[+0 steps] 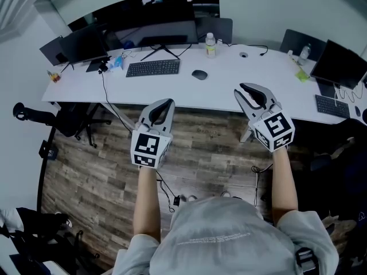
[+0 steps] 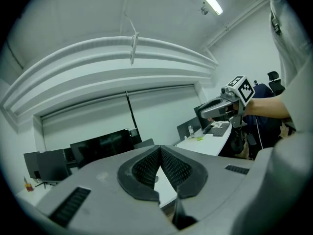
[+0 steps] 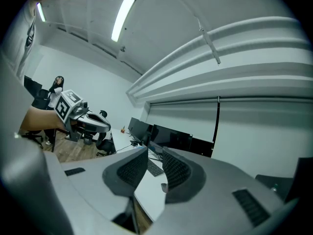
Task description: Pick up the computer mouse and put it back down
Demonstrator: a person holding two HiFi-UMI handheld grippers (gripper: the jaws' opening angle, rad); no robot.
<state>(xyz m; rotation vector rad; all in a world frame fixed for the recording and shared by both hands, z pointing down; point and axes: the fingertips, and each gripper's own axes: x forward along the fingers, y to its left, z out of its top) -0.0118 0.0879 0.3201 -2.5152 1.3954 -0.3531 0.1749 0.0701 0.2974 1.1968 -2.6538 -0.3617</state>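
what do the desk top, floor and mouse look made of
The long white desk top looks like smooth matt laminate or painted board: even white, no grain. The grey-brown plank floor shows wood grain and seams; real wood or printed vinyl, I can't tell. The small dark oval computer mouse is probably plastic; too small to judge its finish.
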